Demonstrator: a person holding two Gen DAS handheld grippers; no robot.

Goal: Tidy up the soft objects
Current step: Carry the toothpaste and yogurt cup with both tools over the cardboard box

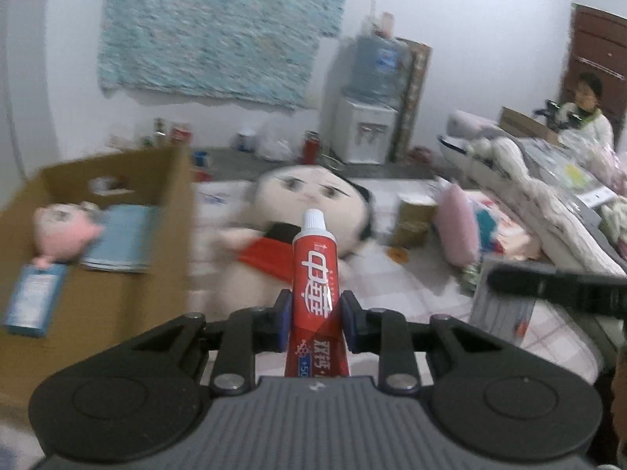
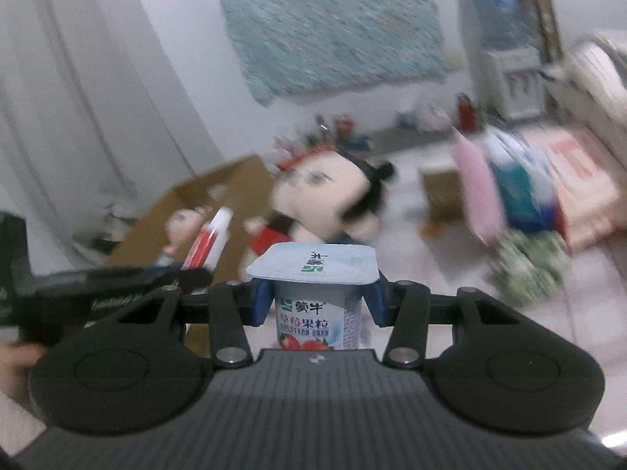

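Note:
My left gripper [image 1: 315,319] is shut on a red toothpaste tube [image 1: 315,274] that stands upright between the blue pads, white cap on top. My right gripper [image 2: 316,299] is shut on a yogurt cup [image 2: 317,313] with a pale blue foil lid. A big plush doll [image 1: 309,199] with black hair and a red top lies on the checked bed beyond both grippers. The cardboard box [image 1: 129,297] at left holds a small pink plush [image 1: 64,231], a blue cloth [image 1: 121,239] and a blue carton [image 1: 33,299]. In the right wrist view the left gripper with the toothpaste tube [image 2: 209,241] shows at left.
A pink pillow [image 1: 456,227] and a small gold box [image 1: 413,217] lie right of the doll. Folded bedding [image 1: 540,196] is piled at the right. A water dispenser [image 1: 368,105] stands by the far wall. A person [image 1: 588,105] sits at the far right.

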